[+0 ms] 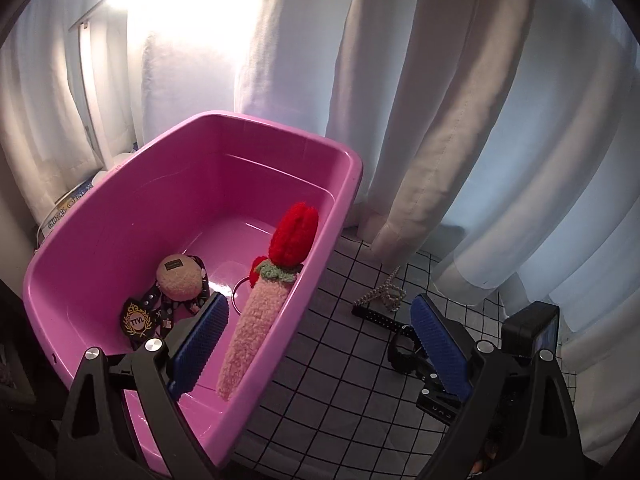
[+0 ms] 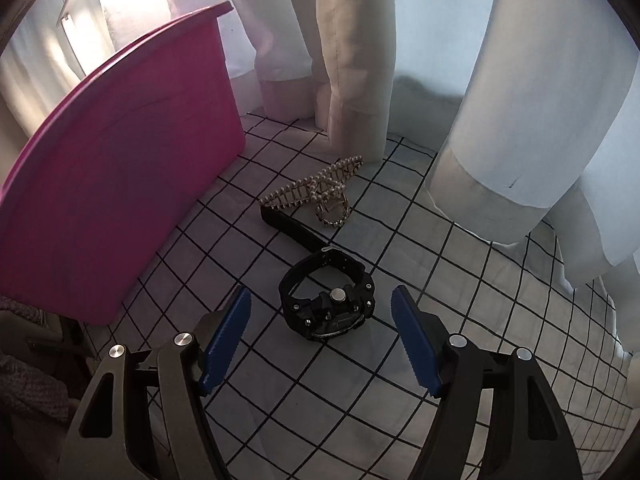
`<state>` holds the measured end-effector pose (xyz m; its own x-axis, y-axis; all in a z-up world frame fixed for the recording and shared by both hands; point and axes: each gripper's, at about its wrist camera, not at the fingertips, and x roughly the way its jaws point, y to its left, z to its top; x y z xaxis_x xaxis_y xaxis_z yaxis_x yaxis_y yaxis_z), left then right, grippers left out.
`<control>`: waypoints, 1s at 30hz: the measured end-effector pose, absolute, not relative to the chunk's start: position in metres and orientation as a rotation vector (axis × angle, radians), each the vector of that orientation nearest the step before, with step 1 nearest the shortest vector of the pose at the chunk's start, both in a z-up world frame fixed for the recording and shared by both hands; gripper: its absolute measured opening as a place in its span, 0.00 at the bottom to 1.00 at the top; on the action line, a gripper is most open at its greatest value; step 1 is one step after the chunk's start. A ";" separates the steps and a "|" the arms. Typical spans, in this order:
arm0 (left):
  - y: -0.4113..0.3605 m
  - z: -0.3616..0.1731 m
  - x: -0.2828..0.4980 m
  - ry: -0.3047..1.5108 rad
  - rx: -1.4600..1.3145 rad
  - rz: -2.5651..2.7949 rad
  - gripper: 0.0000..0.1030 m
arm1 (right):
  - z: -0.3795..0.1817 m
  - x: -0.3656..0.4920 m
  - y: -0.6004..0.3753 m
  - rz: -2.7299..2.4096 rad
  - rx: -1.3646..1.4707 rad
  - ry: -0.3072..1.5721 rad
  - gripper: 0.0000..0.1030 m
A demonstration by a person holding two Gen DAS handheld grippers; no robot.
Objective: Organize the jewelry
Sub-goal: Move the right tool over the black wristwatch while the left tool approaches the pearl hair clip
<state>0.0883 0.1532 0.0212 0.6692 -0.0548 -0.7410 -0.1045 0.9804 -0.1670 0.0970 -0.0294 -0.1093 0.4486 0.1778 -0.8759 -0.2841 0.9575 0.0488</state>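
Note:
A pink plastic bin stands on a checked cloth; it also shows in the right wrist view. Inside lie a fuzzy pink clip with a red tulip, a beige pompom scrunchie and a black badge. A black watch and a pearl hair claw lie on the cloth right of the bin; both also show in the left wrist view, the watch and the claw. My left gripper is open and empty over the bin's right wall. My right gripper is open, straddling the watch.
White curtains hang behind the cloth and rest on its far edge. The checked cloth extends to the right. Packets lie behind the bin on the left.

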 end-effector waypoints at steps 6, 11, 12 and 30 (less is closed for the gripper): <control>0.133 -0.003 0.092 0.877 -0.150 0.066 0.88 | -0.143 0.118 0.003 0.223 -0.267 1.093 0.67; 0.131 -0.007 0.095 0.867 -0.143 0.107 0.88 | -0.162 0.130 -0.011 0.174 -0.220 1.138 0.68; 0.131 -0.007 0.096 0.862 -0.147 0.112 0.88 | -0.164 0.131 -0.015 0.156 -0.223 1.139 0.68; 0.057 -0.026 0.109 0.765 -0.064 -0.047 0.88 | -0.164 0.127 -0.122 0.047 -0.035 1.104 0.67</control>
<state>0.1089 0.0566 -0.0263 0.7202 -0.0652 -0.6907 0.0189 0.9970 -0.0744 0.1268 -0.1221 -0.1642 0.4493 0.0206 -0.8931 -0.0553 0.9985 -0.0048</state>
